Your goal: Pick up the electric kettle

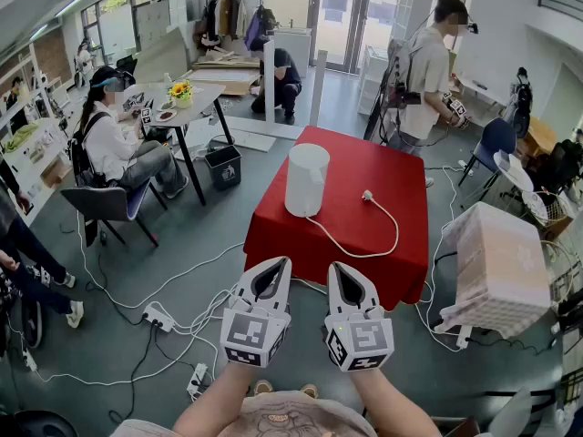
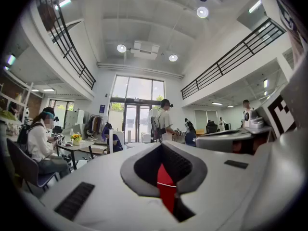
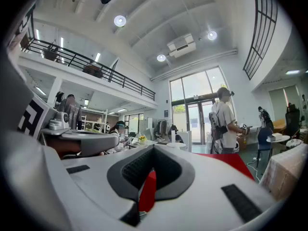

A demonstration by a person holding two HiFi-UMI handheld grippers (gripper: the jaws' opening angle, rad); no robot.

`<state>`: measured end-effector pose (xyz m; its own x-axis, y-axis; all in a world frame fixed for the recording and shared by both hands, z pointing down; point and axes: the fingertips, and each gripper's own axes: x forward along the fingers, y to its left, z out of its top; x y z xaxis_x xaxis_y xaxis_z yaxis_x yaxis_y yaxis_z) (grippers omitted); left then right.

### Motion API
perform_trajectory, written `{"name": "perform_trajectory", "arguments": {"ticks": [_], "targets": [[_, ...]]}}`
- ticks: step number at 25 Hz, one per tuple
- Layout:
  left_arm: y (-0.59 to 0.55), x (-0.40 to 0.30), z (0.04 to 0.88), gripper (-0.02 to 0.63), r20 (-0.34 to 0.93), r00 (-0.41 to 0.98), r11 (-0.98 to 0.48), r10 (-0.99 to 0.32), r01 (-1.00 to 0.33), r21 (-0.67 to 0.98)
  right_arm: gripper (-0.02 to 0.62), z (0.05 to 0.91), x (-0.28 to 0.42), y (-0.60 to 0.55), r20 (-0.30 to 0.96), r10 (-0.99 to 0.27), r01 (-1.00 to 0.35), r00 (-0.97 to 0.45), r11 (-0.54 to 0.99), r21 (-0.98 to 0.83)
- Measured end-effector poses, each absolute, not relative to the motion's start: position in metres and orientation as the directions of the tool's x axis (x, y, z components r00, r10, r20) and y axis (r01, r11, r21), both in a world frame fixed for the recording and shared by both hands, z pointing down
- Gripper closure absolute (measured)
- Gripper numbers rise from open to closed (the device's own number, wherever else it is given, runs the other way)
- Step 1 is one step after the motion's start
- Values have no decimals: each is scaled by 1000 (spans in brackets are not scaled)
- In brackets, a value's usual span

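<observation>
Red-clothed table (image 1: 401, 180) stands mid-room in a busy open hall, with people at desks around it. White kettle (image 1: 306, 180) stands upright by the table's left edge, about midway between its far and near corners, with nothing else near it. Its white cord (image 1: 369, 251) runs from the base toward the near edge, then loops back to a loose plug (image 1: 367, 194) lying mid-table. It is unplugged, so it should trail along on a lift rather than hold the kettle back.

Left gripper (image 1: 273, 267) and right gripper (image 1: 341, 269) are held level, side by side, short of the table's near edge and well apart from the kettle. Both have jaws pressed together and nothing in them; only a sliver of red cloth shows through each notch. Looks like a ready pose before the reach, so pickup not begun. Jaws will need to spread wide for that round body. No handle shows from this side, so can't tell the best grip point.
</observation>
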<state>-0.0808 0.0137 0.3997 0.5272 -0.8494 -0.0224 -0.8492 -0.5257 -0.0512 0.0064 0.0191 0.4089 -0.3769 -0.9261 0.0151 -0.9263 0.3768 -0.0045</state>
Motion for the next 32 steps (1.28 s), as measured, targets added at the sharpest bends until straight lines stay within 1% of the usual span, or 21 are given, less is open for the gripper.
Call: {"name": "perform_trajectory", "arguments": {"ticks": [11, 18, 27, 32], "targets": [[15, -95, 403, 618, -12, 532, -531, -847, -847, -32, 583, 413, 2, 25, 28, -917, -917, -397, 396, -36], [13, -105, 403, 618, -4, 559, -559, -829, -828, -40, 583, 412, -4, 28, 28, -934, -934, -357, 356, -33], [19, -101, 408, 618, 6, 633, -633, -774, -773, -48, 583, 412, 1, 32, 13, -958, -957, -287, 286, -48], [9, -93, 413, 618, 10, 663, -663, -748, -748, -38, 583, 416, 8, 24, 8, -960, -960, -278, 278, -38]]}}
